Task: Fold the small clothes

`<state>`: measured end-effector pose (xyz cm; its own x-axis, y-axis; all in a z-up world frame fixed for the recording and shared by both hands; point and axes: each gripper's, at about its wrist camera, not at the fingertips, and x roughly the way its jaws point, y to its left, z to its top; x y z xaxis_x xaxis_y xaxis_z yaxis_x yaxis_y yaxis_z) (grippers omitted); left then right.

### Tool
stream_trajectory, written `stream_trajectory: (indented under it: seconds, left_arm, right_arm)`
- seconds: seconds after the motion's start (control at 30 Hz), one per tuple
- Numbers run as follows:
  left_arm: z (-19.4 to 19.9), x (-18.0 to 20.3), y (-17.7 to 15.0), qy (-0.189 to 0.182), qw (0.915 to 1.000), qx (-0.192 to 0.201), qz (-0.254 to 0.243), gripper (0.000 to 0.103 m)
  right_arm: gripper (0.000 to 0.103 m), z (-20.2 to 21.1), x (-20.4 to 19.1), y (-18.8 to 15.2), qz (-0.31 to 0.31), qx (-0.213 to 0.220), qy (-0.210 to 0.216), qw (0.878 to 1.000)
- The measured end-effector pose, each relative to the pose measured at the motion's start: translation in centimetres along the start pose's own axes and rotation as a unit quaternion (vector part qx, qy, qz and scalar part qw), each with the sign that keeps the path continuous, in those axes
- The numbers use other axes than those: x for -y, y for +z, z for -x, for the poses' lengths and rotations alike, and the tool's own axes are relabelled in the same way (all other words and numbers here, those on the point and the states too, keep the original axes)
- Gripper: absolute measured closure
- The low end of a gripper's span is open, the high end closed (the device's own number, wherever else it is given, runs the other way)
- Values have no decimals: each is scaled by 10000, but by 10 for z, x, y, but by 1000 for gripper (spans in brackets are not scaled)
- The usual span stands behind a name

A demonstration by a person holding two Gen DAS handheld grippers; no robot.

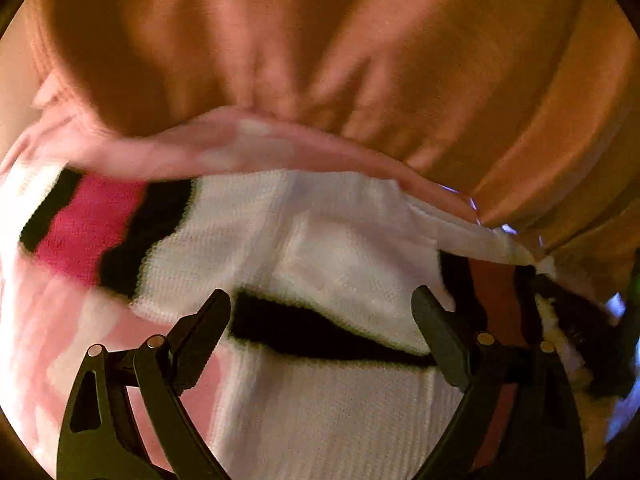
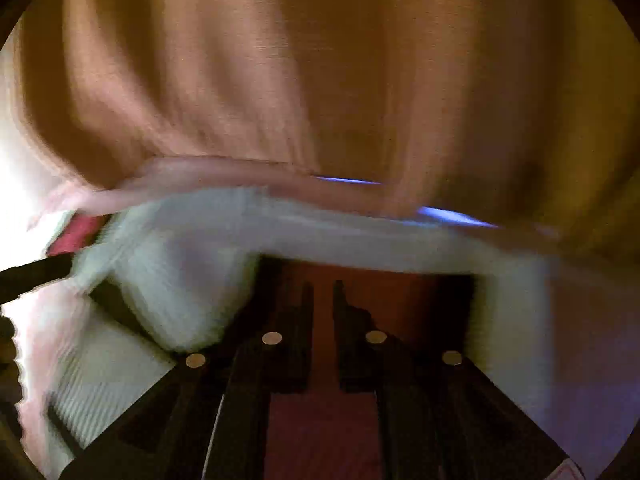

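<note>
My left tongs (image 1: 322,304) stand wide apart just above the white knit garment (image 1: 340,240) with black and pink stripes; my right tongs (image 2: 323,300) are nearly together, nothing visibly between them, at its blurred edge; beyond lies orange cloth (image 1: 320,40)

A white ribbed knit garment (image 1: 320,248) carries black bands and a bright pink block between two of them, lying over pale pink cloth (image 1: 224,148) against a draped orange-tan fabric (image 1: 320,40), while both hand-held grippers are black.
</note>
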<state>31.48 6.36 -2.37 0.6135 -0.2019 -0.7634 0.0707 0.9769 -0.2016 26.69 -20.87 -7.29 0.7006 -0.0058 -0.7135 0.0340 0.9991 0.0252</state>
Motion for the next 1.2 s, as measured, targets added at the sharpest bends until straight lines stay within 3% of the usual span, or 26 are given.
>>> stream_trajectory:
  seconds: [0.07, 0.13, 0.17, 0.2, 0.33, 0.37, 0.4, 0.47, 0.6, 0.67, 0.73, 0.8, 0.9, 1.0, 1.03, 1.07, 1.13, 1.2]
  left_arm:
    - [-21, 22, 3, 221, 9994, 52, -245, 14]
    - [-54, 38, 1, 365, 9986, -193, -319, 14]
    - [-68, 39, 0, 415, 9983, -341, -233, 14]
    - [-81, 38, -3, 472, 9976, -496, -103, 14]
    - [-83, 46, -9, 778, 9961, -227, -350, 14]
    - [-80, 46, -10, 740, 9965, -199, -323, 14]
    - [-73, 42, -10, 641, 9976, -160, -213, 14]
    - [-60, 28, -9, 392, 9991, -157, 70, 14]
    - [-11, -45, -5, 189, 9963, 27, 841, 12]
    - [13, -89, -6, 439, 9920, 199, 1169, 9]
    - [30, -143, -9, 935, 9835, 288, 1522, 9]
    - [39, -196, -11, 1412, 9692, 374, 1982, 9]
    - [33, -265, -11, 1627, 9476, 262, 2738, 11]
    - [21, -294, -2, 1855, 9416, 294, 2796, 25]
    - [16, -302, 1, 1919, 9404, 276, 2794, 35]
    - [15, -306, 1, 1897, 9394, 261, 2842, 55]
    - [11, -315, 2, 1889, 9332, 143, 3054, 68]
    - [15, -313, 4, 1801, 9335, 251, 3090, 83]
  right_arm:
    - [90, -16, 35, -3, -244, -250, -325, 9989]
    - [93, -39, 72, -13, -503, -600, -690, 9945]
    - [102, -45, 89, -20, -626, -656, -627, 9939]
    - [103, -43, 99, -24, -742, -583, -421, 9946]
    - [90, -23, 94, -25, -703, -334, -372, 9963]
    - [85, -24, 90, -28, -568, -360, -450, 9967]
    - [84, -34, 87, -34, -383, -531, -571, 9962]
    - [85, -34, 75, -39, -232, -461, -695, 9962]
    - [76, 17, 41, -32, -261, 50, -154, 9995]
    - [58, 44, 20, -38, -47, 288, -42, 9996]
    - [54, 65, 0, -49, 121, 369, 163, 9991]
    - [54, 81, -17, -62, 156, 370, 364, 9985]
    - [49, 93, -38, -72, 66, 332, 693, 9970]
    - [45, 104, -57, -81, 101, 376, 806, 9960]
    - [43, 107, -63, -85, 154, 377, 810, 9959]
    - [42, 109, -70, -88, 268, 386, 748, 9961]
    - [41, 117, -78, -94, 392, 413, 631, 9964]
    - [40, 117, -81, -98, 432, 379, 602, 9965]
